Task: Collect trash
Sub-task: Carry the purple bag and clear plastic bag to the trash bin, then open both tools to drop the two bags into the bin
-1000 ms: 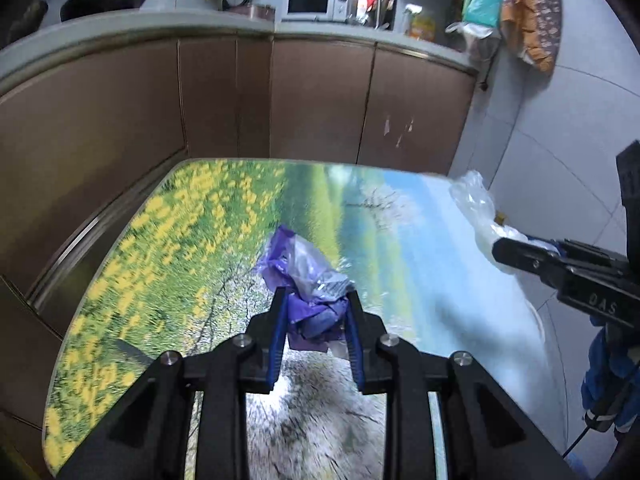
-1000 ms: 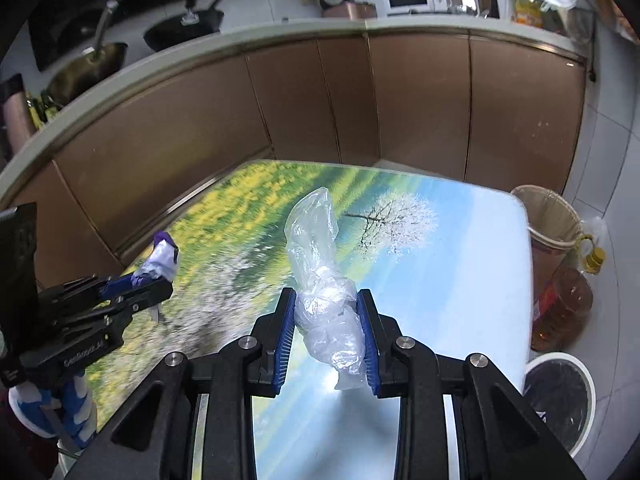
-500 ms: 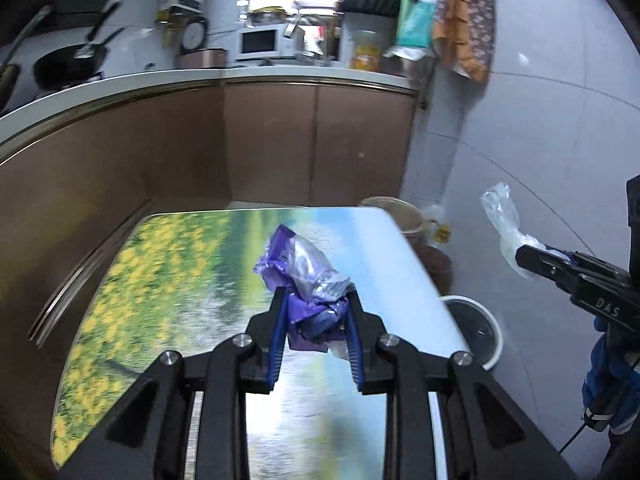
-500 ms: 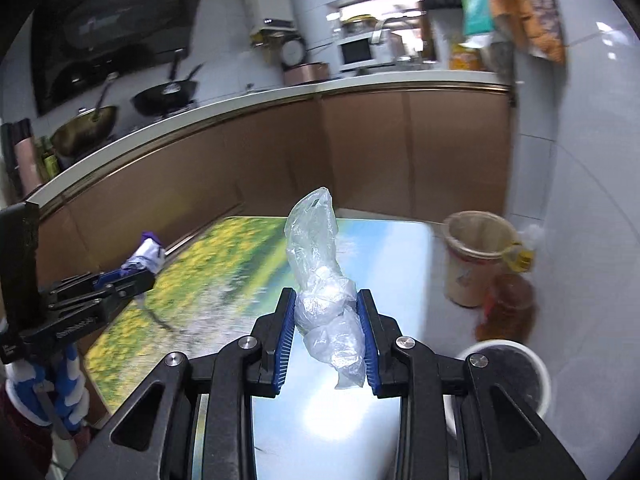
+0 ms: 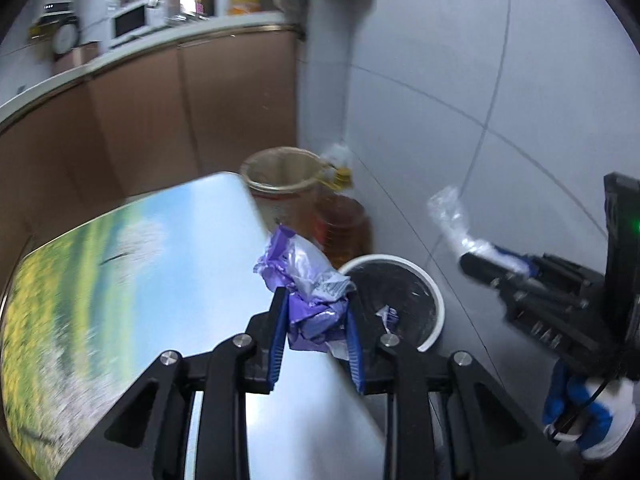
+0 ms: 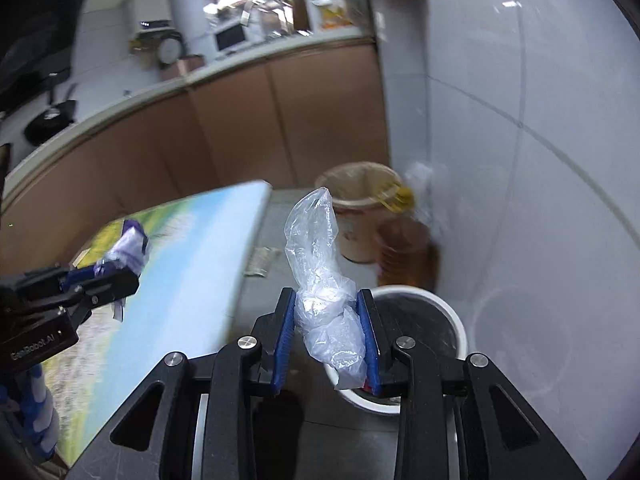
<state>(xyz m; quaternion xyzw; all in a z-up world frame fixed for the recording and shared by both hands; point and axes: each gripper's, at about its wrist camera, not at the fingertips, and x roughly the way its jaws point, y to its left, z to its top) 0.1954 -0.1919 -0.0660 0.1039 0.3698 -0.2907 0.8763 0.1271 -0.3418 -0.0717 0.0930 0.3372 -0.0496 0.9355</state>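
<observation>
Kitchen corner was in shot: brown cabinets point(image 5: 168, 120) under a counter, grey tiled wall point(image 6: 520, 160) on the right, and a table point(image 5: 168, 248) with a printed landscape top. Your left gripper point(image 5: 318, 322) had its jaws partly closed, clamped on a crumpled purple wrapper point(image 5: 308, 284); it sat over the table's right edge, near the far right corner, with the white-rimmed bin point(image 5: 434, 300) just past it on the floor. Your right gripper point(image 6: 328, 332) was likewise partly closed, pads pressing a scrunched clear plastic bag point(image 6: 320, 264) whose loose end stood upright above the jaws. That bag was off the table, over the near rim of the same bin point(image 6: 456, 320). Something small lay inside the bin; can't tell what. Beyond the bin stood a tan lined basket point(image 6: 356, 200) and an amber bottle point(image 6: 404, 248) with a yellow cap, close together against the wall. Blurred frames, so table detail was soft. Your gloved hand point(image 5: 588, 408) showed under the right gripper in the left view.
</observation>
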